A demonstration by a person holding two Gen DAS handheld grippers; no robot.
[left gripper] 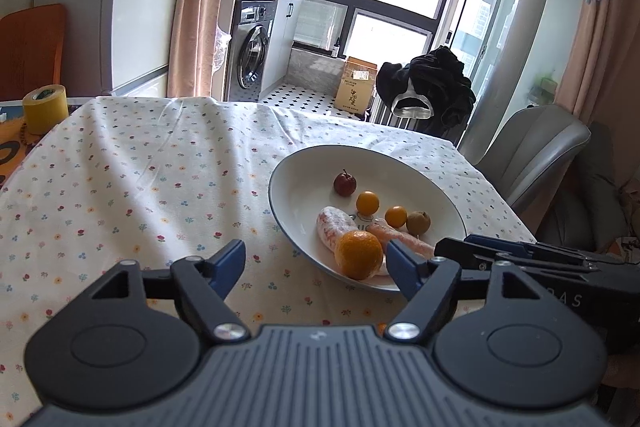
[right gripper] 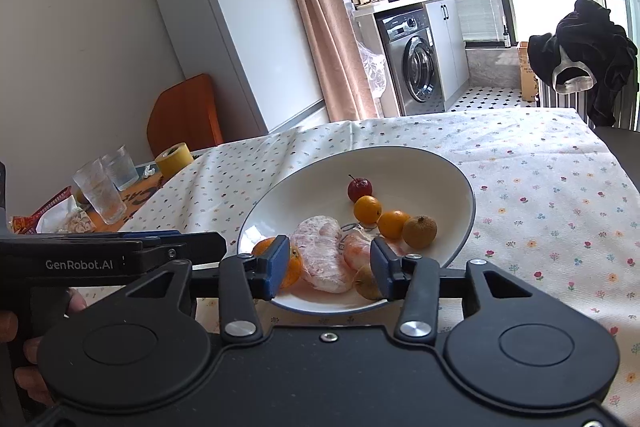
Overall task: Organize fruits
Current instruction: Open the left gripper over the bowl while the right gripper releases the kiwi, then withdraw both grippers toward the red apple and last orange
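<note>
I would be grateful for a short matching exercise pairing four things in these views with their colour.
Things:
1. tape roll
2. small stemmed fruit
3. bowl
4. coat on the rack

Colours:
A. black
B. white with a dark rim
C. yellow
D. dark red

Pairs: 1-C, 2-D, 3-B, 4-A

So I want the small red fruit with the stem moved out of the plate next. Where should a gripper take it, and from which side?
Grip the red fruit across its round body, below the stem, coming from above. It sits upright, stem up, near the plate's far side; an orange fruit sits close on its near side, so a low approach from there would probably knock that one.
</note>
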